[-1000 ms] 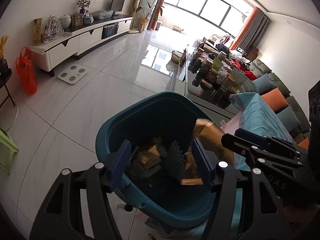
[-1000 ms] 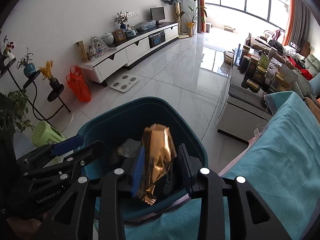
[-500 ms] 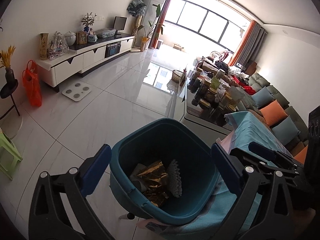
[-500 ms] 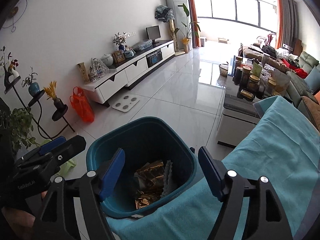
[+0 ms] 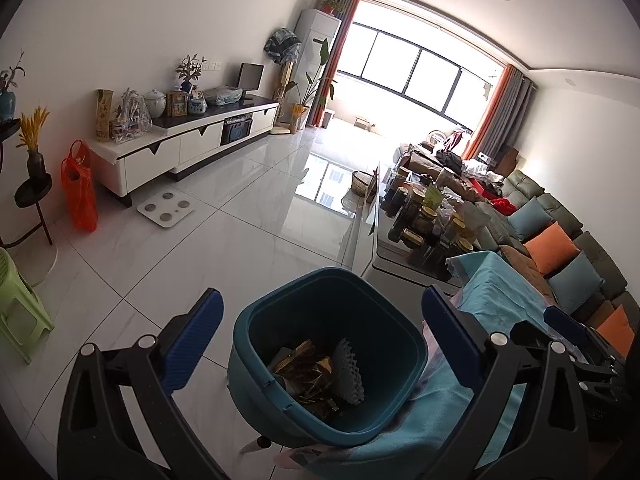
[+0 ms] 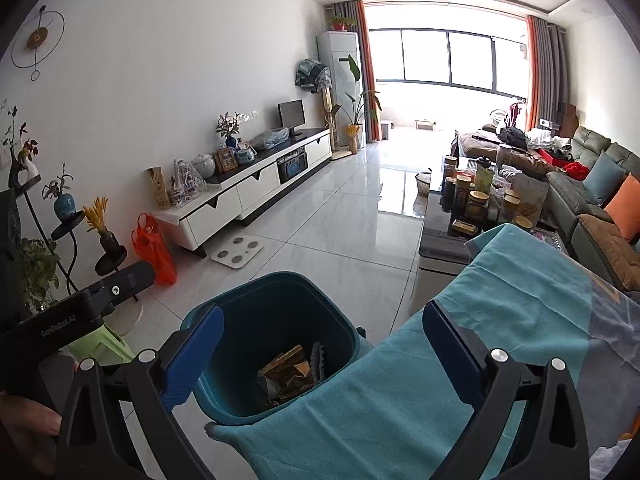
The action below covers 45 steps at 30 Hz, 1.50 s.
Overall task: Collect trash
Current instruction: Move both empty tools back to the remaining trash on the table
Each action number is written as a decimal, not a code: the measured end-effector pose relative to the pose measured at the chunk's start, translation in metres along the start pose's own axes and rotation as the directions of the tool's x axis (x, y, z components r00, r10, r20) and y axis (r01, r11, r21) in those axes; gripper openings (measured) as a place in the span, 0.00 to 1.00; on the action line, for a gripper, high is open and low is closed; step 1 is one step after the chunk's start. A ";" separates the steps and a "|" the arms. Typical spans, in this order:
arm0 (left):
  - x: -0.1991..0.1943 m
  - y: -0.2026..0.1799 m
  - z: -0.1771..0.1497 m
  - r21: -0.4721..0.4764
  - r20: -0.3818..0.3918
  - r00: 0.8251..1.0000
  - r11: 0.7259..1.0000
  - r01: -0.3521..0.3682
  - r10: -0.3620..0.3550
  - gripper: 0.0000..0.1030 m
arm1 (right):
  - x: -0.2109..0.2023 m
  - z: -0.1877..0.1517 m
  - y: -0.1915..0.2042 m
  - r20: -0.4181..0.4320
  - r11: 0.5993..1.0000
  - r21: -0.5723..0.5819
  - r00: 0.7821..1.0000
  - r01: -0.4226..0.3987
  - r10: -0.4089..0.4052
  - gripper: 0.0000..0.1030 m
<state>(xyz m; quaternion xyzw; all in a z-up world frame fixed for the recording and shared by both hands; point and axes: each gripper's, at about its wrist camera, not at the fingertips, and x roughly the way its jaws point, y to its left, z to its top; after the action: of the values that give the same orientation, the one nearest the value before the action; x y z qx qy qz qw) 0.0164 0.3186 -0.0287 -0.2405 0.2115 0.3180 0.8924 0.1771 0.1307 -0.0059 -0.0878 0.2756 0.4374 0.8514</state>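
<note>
Both tongs we hold stand spread wide with nothing between their blue pads: the left tongs [image 5: 322,342] and the right tongs [image 6: 323,346]. The right tongs' jaws have just been opening, and the left ones opened wide a moment sooner. We see the deep teal plastic trash bin [image 5: 280,316] on the glossy white tiled floor [image 5: 224,248], framed between the left tongs' pads and below them. At its bottom lie a crumpled gold foil wrapper [image 5: 308,372] and, touching its right side, a white foam mesh sleeve [image 5: 350,372]. From the right wrist view the bin [image 6: 256,300] sits to the near left, just beside a counter draped in a teal cloth [image 6: 500,308], whose near corner overlaps the bin's rim. The left tongs' black body [image 6: 76,312] shows at far left.
</note>
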 end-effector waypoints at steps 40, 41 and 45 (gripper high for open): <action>-0.034 -0.242 -0.075 0.392 -0.124 0.925 0.838 0.378 -0.359 0.95 | -0.190 -0.100 -0.137 0.147 0.871 0.323 0.890 0.369 -0.431 0.93; -0.031 -0.247 -0.080 0.396 -0.141 0.922 0.833 0.386 -0.360 0.95 | -0.193 -0.104 -0.142 0.137 0.863 0.340 0.888 0.373 -0.438 0.93; -0.016 -0.266 -0.096 0.417 -0.195 0.913 0.812 0.409 -0.359 0.95 | -0.207 -0.116 -0.150 0.123 0.834 0.357 0.864 0.421 -0.489 0.93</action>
<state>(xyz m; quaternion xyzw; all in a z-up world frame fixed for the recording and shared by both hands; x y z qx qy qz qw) 0.1617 0.0754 -0.0181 -0.0822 0.2736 0.0601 0.9564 0.1540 -0.1492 -0.0034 0.0337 0.2224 0.1778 0.9580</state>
